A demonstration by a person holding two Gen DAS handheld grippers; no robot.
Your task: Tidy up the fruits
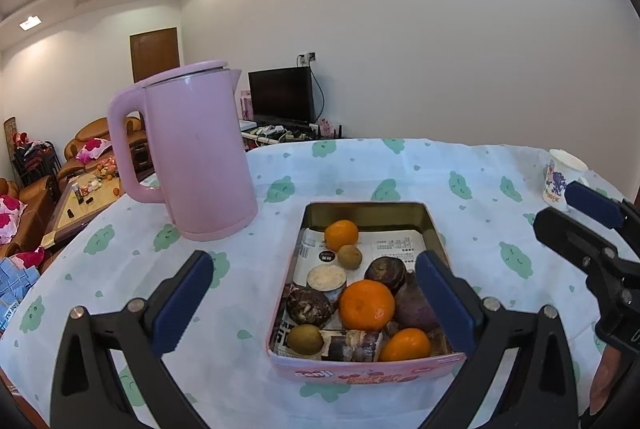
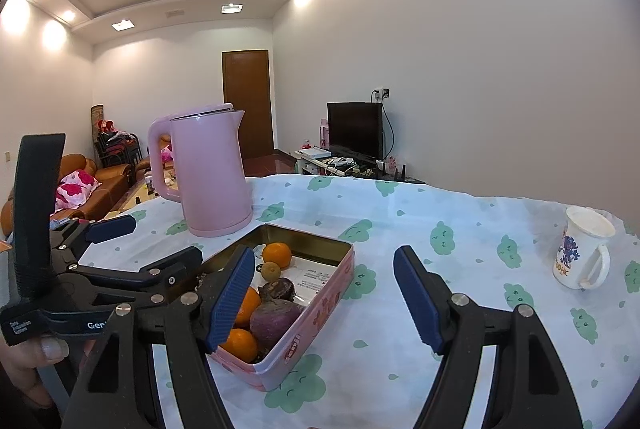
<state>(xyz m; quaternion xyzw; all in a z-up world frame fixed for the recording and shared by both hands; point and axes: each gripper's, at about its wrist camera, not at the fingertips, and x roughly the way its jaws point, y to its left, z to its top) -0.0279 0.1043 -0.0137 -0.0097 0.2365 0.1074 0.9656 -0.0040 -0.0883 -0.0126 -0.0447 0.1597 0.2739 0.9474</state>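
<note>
A smooth pink kettle (image 1: 192,153) stands upright at left on the cloud-printed tablecloth (image 1: 472,189). Just beside it, the shallow rectangular metal tin (image 1: 366,371), paper-lined, holds glossy oranges (image 1: 367,305) and dark rough fruits. A white mug (image 2: 580,253) sits far right. The left gripper (image 1: 316,303) and right gripper (image 2: 326,299) hover low, both spread wide, holding nothing.

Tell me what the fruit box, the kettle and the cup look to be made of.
Fruit box: probably tinplate; shiny gold inner walls, printed pink outside, thin rolled rim.
Kettle: looks like matte pink plastic; soft, dull highlights, moulded handle. A metal liner cannot be ruled out.
Cup: likely glazed ceramic; glossy white with a printed design.
</note>
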